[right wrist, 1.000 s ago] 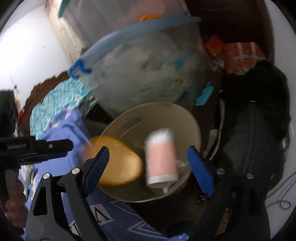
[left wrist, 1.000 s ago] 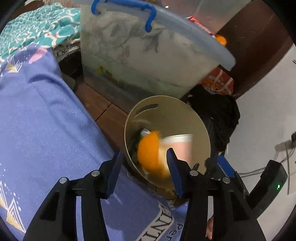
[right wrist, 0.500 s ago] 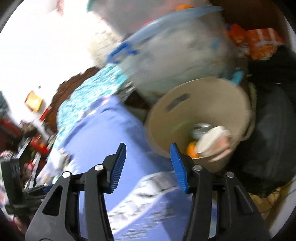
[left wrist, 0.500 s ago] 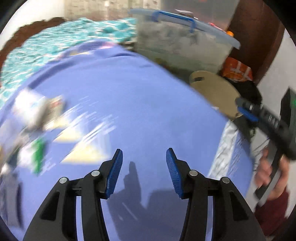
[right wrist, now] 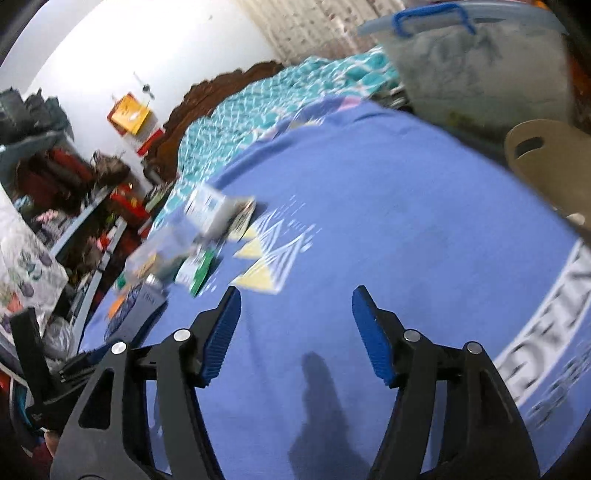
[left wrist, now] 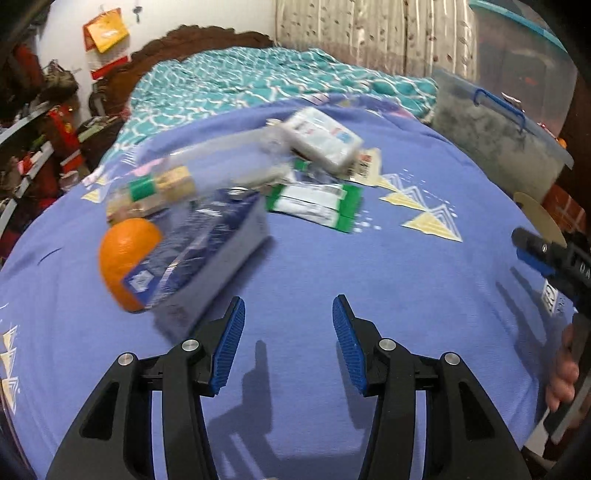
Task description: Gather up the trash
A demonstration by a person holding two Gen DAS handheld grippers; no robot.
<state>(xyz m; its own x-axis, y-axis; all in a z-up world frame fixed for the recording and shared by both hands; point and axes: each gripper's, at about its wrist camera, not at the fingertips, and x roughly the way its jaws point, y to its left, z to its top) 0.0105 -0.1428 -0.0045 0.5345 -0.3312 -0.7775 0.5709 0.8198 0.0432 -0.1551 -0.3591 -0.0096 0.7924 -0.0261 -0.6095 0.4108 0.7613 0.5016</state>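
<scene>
White wall (left wrist: 207, 14) — carved headboard (left wrist: 207, 37), curtain (left wrist: 369, 29).

The sheet (left wrist: 369, 266) is matt blue cloth with printed triangles. A glossy plastic bag (left wrist: 207, 173) (clear, crinkled) lies on a smooth carton (left wrist: 207, 251). The headboard (left wrist: 207, 40) is carved dark wood; the tub (left wrist: 495, 136) is cloudy plastic.
</scene>
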